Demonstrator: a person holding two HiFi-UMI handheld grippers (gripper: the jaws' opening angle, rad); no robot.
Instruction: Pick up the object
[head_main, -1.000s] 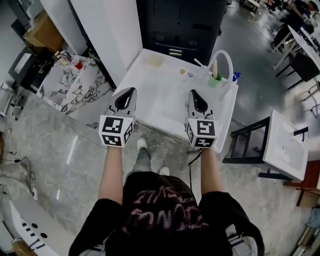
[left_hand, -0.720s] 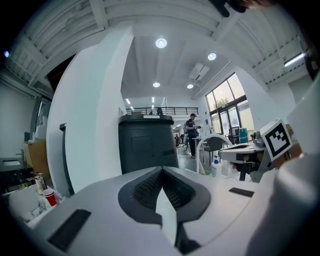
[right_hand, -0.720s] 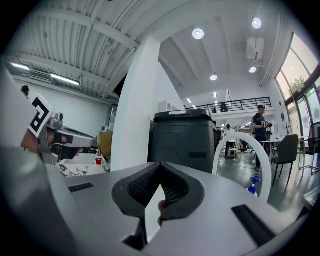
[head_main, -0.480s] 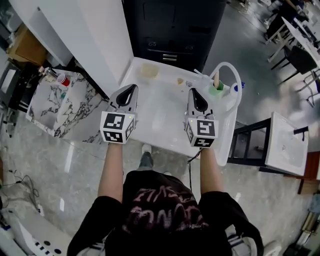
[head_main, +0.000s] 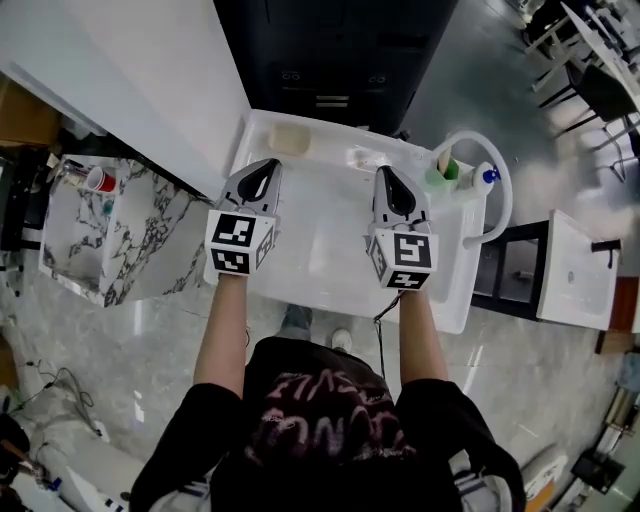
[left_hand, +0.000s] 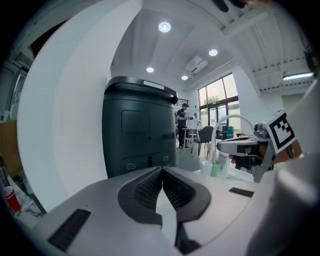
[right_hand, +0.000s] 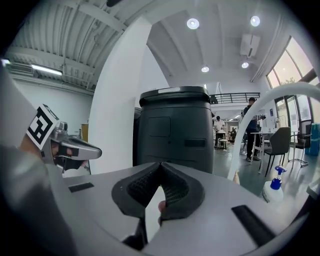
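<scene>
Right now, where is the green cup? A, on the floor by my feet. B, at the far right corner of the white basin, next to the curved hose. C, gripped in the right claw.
B: the green cup stands at the far right corner of the white basin, beside the curved white hose.

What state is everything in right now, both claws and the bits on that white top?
Left claw: shut, nothing in it.
Right claw: shut, nothing in it.
Green cup: upright, something standing in it.
Blue-topped bottle: upright, top on.
White hose: bent in an arch.
</scene>
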